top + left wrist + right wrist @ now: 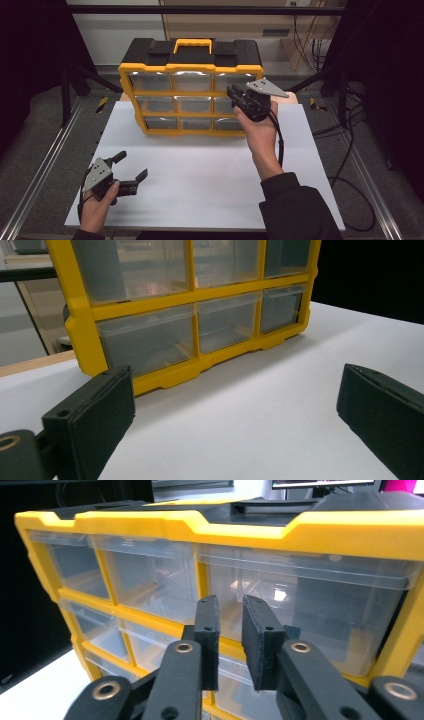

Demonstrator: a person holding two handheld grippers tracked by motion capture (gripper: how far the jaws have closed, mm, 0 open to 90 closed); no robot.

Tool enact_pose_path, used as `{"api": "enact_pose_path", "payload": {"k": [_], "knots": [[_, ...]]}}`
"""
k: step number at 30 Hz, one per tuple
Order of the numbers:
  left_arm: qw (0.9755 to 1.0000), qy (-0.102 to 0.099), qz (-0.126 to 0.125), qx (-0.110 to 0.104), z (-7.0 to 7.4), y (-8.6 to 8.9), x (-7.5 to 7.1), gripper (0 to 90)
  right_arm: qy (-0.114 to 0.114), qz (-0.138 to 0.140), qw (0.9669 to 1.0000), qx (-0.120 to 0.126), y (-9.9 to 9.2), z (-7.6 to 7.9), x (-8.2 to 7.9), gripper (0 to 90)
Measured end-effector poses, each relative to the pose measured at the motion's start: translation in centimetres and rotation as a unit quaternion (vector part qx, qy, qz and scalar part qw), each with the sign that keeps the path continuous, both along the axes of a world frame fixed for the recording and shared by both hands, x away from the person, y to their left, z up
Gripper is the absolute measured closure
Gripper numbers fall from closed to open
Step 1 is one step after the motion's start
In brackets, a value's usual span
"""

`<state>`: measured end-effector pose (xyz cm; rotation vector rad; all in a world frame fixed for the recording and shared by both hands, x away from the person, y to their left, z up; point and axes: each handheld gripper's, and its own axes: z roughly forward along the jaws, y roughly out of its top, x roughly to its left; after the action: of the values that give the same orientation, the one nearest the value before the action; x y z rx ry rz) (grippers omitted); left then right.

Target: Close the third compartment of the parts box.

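The work centred on a yellow-and-black drawer cabinet [191,87] that stood upright at the far edge of a white board [200,170], its clear drawers in three rows of three and all of them, as far as could be told, pushed in. The right gripper [231,92] was raised in front of the top right drawer [300,610], its jaws only a little apart with nothing between them and not touching the drawer's front. Judging from that, the drawer had either just been let go or had yet to be taken hold of; no drawer stood pulled out, so any opening or filling seemed not yet done. The left gripper [131,167] hovered low over the near left part of the board, well apart from the cabinet, jaws spread wide and empty. The drawers looked empty, though reflections on the plastic made that uncertain. The board lay on a table framed by metal rails [45,160], with dark grey floor on either side, black cables [350,165] trailing at the right, and a pale wall and wooden furniture behind.
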<state>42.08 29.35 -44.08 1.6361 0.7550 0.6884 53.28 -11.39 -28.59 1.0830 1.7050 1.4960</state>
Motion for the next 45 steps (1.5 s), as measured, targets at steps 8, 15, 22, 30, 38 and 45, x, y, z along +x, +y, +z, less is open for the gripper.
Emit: {"api": "enact_pose_path", "payload": {"k": [8, 15, 22, 30, 38, 45], "knots": [[1.0000, 0.001, -0.001, 0.002, 0.0, -0.1, 0.1, 2.0, -0.010, 0.013, 0.9999, 0.004, 0.0, 0.5, -0.6, 72.0], [1.0000, 0.001, 0.000, 0.004, -0.1, -0.1, 0.1, 2.0, -0.010, 0.020, 0.9997, 0.014, 0.2, 0.8, -1.0, 53.7], [1.0000, 0.001, 0.008, 0.004, -0.1, 0.1, 0.4, 2.0, -0.028, 0.010, 0.9995, 0.004, 0.0, 1.2, -1.3, 27.9], [1.0000, 0.002, 0.007, 0.006, -0.1, 0.0, 0.4, 2.0, -0.036, 0.007, 0.9993, 0.002, -0.6, 1.9, -1.5, 4.8], [1.0000, 0.002, 0.006, -0.002, 0.0, 0.2, 0.1, 2.0, -0.035, 0.016, 0.9992, 0.008, -1.3, 1.4, -2.0, 5.3], [0.9999, 0.000, 0.011, -0.002, 0.1, 0.5, -0.1, 2.0, -0.025, 0.029, 0.9993, 0.002, -2.0, 0.8, -2.5, 6.9]]}}
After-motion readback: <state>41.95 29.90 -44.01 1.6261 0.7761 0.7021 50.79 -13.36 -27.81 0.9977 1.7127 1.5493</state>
